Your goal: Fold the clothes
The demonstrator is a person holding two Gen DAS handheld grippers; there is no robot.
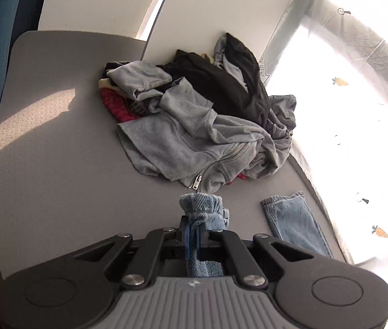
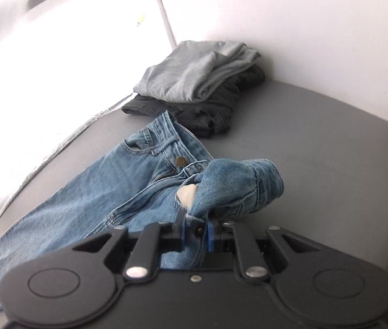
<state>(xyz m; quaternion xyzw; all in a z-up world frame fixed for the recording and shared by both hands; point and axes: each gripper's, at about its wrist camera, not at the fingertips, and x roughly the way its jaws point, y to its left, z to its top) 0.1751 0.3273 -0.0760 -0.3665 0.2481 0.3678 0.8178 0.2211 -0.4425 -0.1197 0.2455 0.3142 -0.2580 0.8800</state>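
Observation:
A pair of light blue jeans (image 2: 106, 181) lies spread on the grey table (image 2: 317, 148). My right gripper (image 2: 196, 231) is shut on the waistband side, and that bunch of denim is lifted and folded over. In the left wrist view my left gripper (image 1: 194, 237) is shut on a leg hem (image 1: 202, 205) of the jeans, held up off the table. The other leg end (image 1: 295, 219) lies flat to the right.
A loose heap of clothes (image 1: 202, 115), grey zip hoodie on top with black and red items, fills the table's far middle. A folded stack, grey over dark (image 2: 199, 87), sits by the white wall. Bright white sheeting (image 1: 344, 109) borders the table edge.

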